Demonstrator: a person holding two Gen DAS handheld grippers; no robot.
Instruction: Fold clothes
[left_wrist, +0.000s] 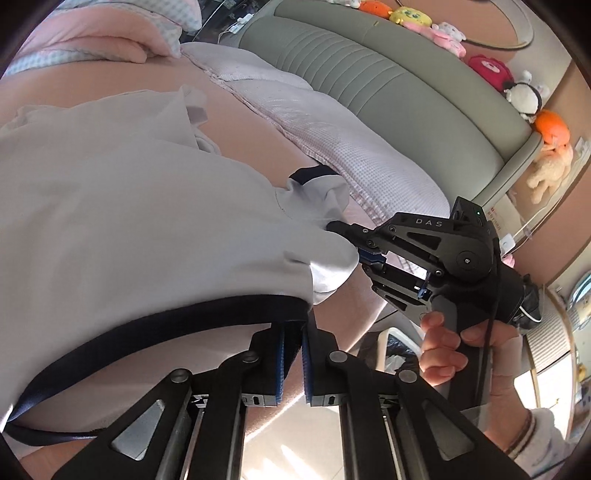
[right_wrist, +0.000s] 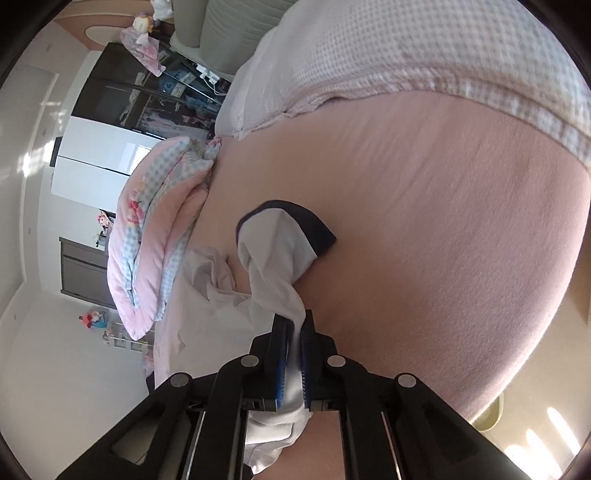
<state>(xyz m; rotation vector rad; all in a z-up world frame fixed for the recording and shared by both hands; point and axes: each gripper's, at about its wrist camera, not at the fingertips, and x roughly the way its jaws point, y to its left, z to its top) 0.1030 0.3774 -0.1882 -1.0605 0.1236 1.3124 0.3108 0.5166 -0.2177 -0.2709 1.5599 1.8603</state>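
Grippers pinching one white shirt on the pink bed

Left gripper (left_wrist: 291, 328) is clamped on the navy hem (left_wrist: 155, 314) of the shirt (left_wrist: 122, 206); right gripper (right_wrist: 293, 332) is closed on white fabric just below the navy-cuffed sleeve (right_wrist: 284, 236), so the shirt lies on the bedsheet (right_wrist: 443, 229) between both tools, near the waffle blanket (left_wrist: 332, 140). For a clean fold, I'd judge both pinches should lift together, keep the cloth taut, and carry that side inward over the shirt's body. Counted: one shirt, two grippers, one visible hand (left_wrist: 443, 350), one folded quilt (right_wrist: 155, 236) beyond the shirt.
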